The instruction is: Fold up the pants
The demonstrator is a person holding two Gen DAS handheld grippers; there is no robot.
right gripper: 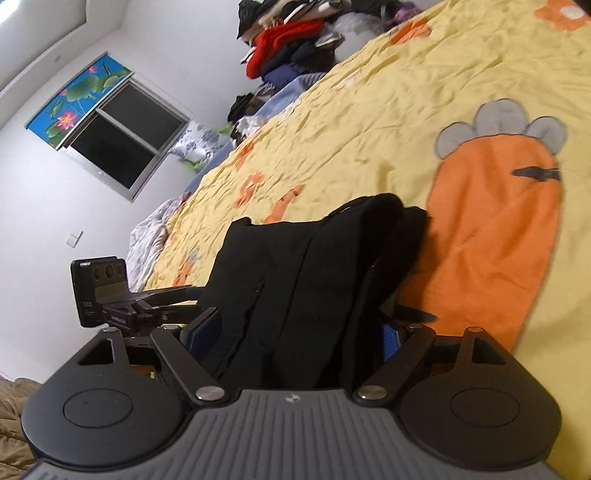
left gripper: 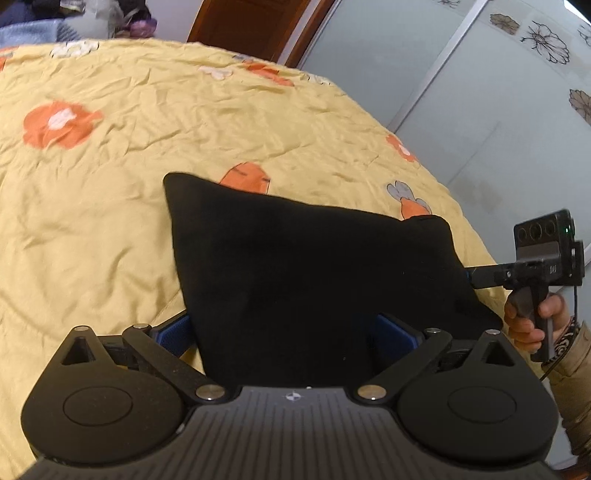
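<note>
Black pants [left gripper: 314, 277] lie in a folded, roughly triangular bundle on the yellow carrot-print bedspread [left gripper: 110, 184]. My left gripper [left gripper: 284, 328] is open wide, its blue pads on either side of the bundle's near edge and not squeezing it. In the right wrist view the pants [right gripper: 295, 266] show stacked layers and fill the gap of my right gripper [right gripper: 297, 332], which stands open with a blue pad on each side. The right gripper [left gripper: 480, 278] reaches the bundle's right edge, held by a hand [left gripper: 524, 321]. The left gripper [right gripper: 173, 293] comes in from the left.
The bedspread [right gripper: 406, 110] stretches far beyond the pants. A heap of clothes [right gripper: 295, 40] sits at the bed's far end. Sliding wardrobe doors [left gripper: 480, 92] run close along the bed's right edge, with a wooden door [left gripper: 251, 26] behind. A window [right gripper: 122, 147] is on the wall.
</note>
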